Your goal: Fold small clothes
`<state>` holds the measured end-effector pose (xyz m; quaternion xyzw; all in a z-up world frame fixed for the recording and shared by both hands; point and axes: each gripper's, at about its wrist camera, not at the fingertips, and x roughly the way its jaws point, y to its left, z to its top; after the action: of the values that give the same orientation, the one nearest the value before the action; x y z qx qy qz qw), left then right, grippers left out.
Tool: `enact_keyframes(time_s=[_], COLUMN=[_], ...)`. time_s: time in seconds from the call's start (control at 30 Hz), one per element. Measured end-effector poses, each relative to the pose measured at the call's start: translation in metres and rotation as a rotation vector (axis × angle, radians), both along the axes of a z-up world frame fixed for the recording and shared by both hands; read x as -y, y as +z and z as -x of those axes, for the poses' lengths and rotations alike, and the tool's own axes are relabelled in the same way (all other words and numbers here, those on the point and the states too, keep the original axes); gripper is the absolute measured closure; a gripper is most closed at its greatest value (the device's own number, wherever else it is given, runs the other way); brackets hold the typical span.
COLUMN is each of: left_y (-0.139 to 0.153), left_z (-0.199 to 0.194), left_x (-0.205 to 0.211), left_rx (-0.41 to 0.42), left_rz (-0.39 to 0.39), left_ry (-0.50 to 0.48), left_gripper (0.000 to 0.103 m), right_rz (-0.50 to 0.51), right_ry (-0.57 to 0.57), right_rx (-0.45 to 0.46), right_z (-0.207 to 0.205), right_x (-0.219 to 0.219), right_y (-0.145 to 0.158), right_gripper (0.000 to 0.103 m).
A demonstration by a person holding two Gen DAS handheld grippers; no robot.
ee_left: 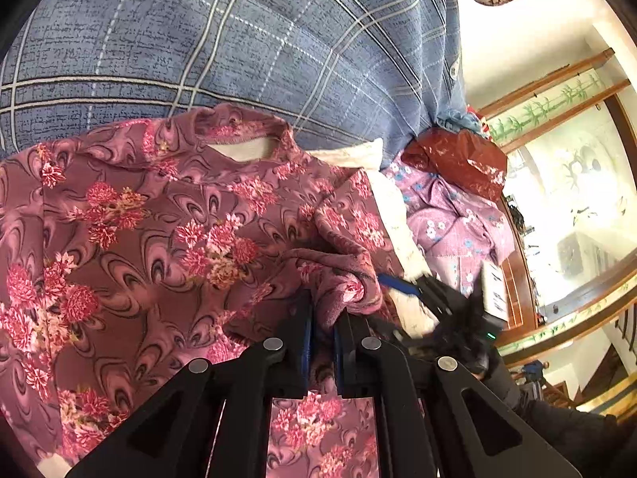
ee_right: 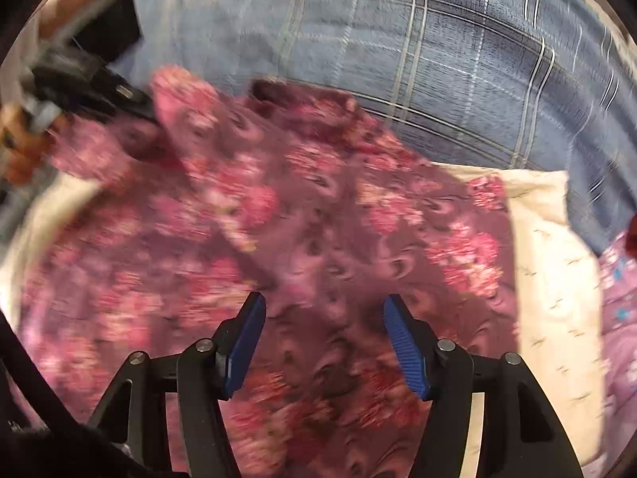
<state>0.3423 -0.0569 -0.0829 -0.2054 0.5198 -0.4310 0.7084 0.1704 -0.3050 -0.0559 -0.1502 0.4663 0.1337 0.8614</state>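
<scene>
Floral top (ee_left: 159,239) lies spread face-up on the blue plaid bed cover (ee_left: 239,40), neckline at 12 o'clock, partly over a cream cloth (ee_right: 557,259). That layout suits folding the sides inward. Your left claw (ee_left: 320,330) is pinched down on a bunched fold of the top's edge, pads nearly meeting with fabric between them; you likely hold it to carry that side across the body. Your right claw (ee_right: 324,342) hangs half open over the middle of the top, nothing between its pads; contact with the cloth below is unclear through blur. Another purple garment (ee_left: 458,223) waits at 3 o'clock.
</scene>
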Motion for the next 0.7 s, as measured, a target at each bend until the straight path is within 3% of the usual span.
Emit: enact_keyframes(time_s=[0.03, 0.07, 0.1, 0.2, 0.3, 0.37, 0.4, 0.43, 0.47, 0.5, 0.57, 0.7], left_y=[0.001, 0.002, 0.005, 0.02, 0.02, 0.001, -0.013, -0.023, -0.034, -0.043, -0.051, -0.045], left_z=[-0.001, -0.002, -0.001, 0.006, 0.001, -0.014, -0.022, -0.026, -0.03, -0.031, -0.026, -0.007], left_x=[0.0, 0.0, -0.002, -0.013, -0.027, -0.035, -0.041, -0.046, -0.053, -0.061, -0.077, -0.091], left_rx=[-0.008, -0.011, -0.014, -0.009, -0.03, -0.084, -0.11, -0.134, -0.17, -0.2, -0.226, -0.166], left_rz=[-0.004, -0.008, -0.007, 0.039, 0.034, -0.055, -0.114, -0.143, -0.152, -0.132, -0.063, -0.014], left_ry=[-0.015, -0.022, -0.031, -0.079, -0.087, -0.041, -0.004, 0.024, 0.056, 0.079, 0.12, 0.121], left_gripper=[0.097, 0.097, 0.097, 0.097, 0.096, 0.094, 0.092, 0.087, 0.084, 0.077, 0.074, 0.069], right_rz=[0.035, 0.065, 0.064, -0.044, -0.104, -0.078, -0.059, -0.039, -0.033, -0.037, -0.103, -0.226], right_ry=[-0.009, -0.026, -0.041, -0.054, -0.031, -0.017, -0.014, -0.019, -0.024, -0.034, -0.067, -0.106], right_rx=[0.007, 0.013, 0.005, 0.026, 0.027, -0.029, -0.05, -0.067, -0.08, -0.092, -0.104, -0.073], right_z=[-0.005, -0.01, -0.016, -0.021, -0.027, -0.038, -0.041, -0.044, -0.046, -0.046, -0.041, -0.03], right_x=[0.001, 0.002, 0.005, 0.018, 0.021, 0.016, 0.013, 0.01, 0.009, 0.011, 0.022, 0.049], right_y=[-0.002, -0.003, -0.001, 0.021, 0.037, 0.028, 0.021, 0.011, 0.004, -0.001, 0.002, 0.026], right_gripper=[0.058, 0.081, 0.088, 0.09, 0.09, 0.083, 0.077, 0.058, 0.051, 0.052, 0.051, 0.047])
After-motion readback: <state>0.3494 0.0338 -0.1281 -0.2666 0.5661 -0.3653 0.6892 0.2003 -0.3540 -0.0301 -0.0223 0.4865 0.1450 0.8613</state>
